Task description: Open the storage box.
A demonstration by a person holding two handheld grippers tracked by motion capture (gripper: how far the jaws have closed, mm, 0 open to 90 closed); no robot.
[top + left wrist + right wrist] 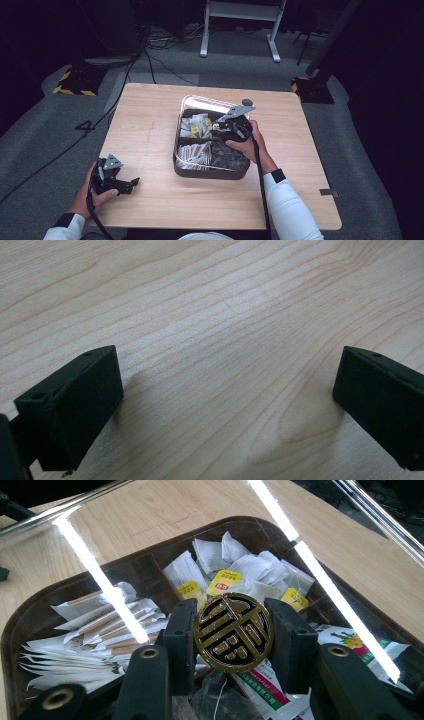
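Note:
A dark, rounded box (210,172) with compartments stands mid-table. My right gripper (220,131) hovers over it, shut on a round black-and-gold disc (233,632). The disc looks like the knob of a clear lid (75,502), which shows bright light streaks and a glassy rim (205,102). Under the lid lie white tea bags with yellow tags (235,570) and paper-wrapped sticks (100,625). My left gripper (131,184) rests low at the table's front left. In the left gripper view its fingers (75,410) stand wide apart over bare wood (227,385).
The wooden table (150,125) has bare surface left and right of the box. A green and red printed sachet (270,690) lies in the compartment nearest my right gripper. Beyond the table are grey carpet, cables (150,55) and a white stand (240,30).

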